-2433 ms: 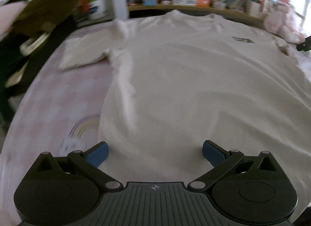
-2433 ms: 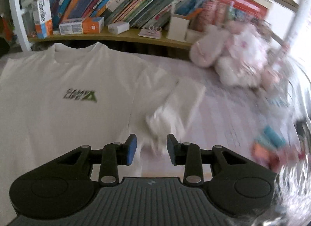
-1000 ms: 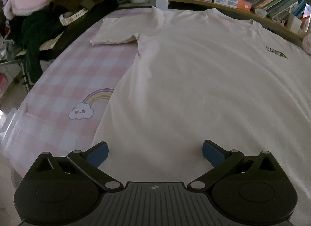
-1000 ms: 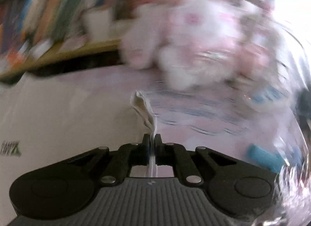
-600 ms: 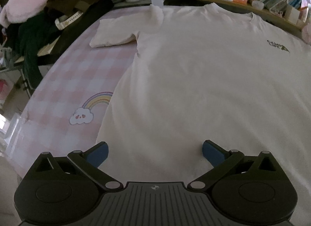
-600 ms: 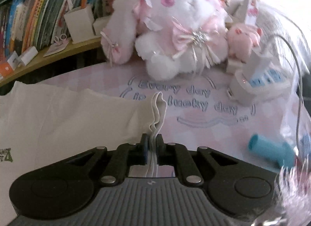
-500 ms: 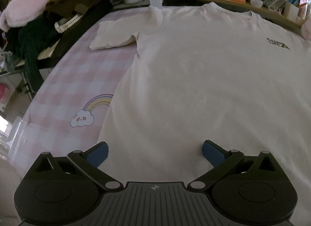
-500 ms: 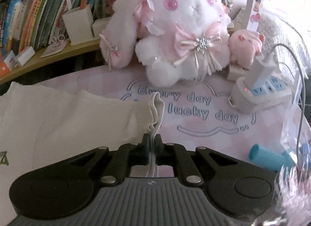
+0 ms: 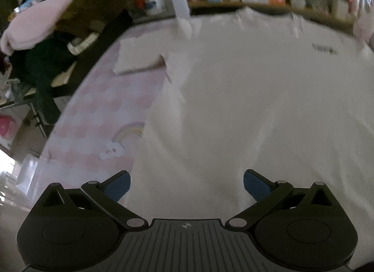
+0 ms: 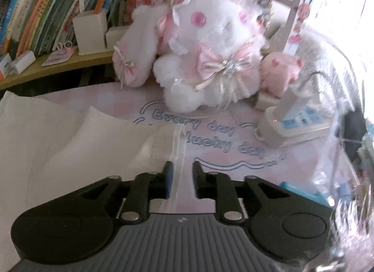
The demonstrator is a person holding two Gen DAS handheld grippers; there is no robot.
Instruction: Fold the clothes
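Observation:
A white T-shirt (image 9: 257, 89) lies spread face up on a pink checked table cover, its collar toward the bookshelf. My left gripper (image 9: 187, 184) is wide open and empty, hovering over the shirt's lower left hem. The shirt's left sleeve (image 9: 138, 55) lies flat to the side. In the right wrist view the shirt's right sleeve (image 10: 105, 141) is stretched out flat, and its cuff edge (image 10: 177, 150) lies between the parted fingers of my right gripper (image 10: 181, 173), which is open.
A white and pink plush rabbit (image 10: 210, 56) and a small pink plush (image 10: 280, 70) sit at the table's far right. A power strip (image 10: 294, 124) with a cable lies beside them. Books fill the shelf (image 10: 58, 14) behind. Dark clothes and a pink cushion (image 9: 32, 28) lie piled at the left.
My right gripper has opened and let go of the sleeve cuff after pulling the sleeve out flat. My left gripper has stayed open, shifting slightly over the hem.

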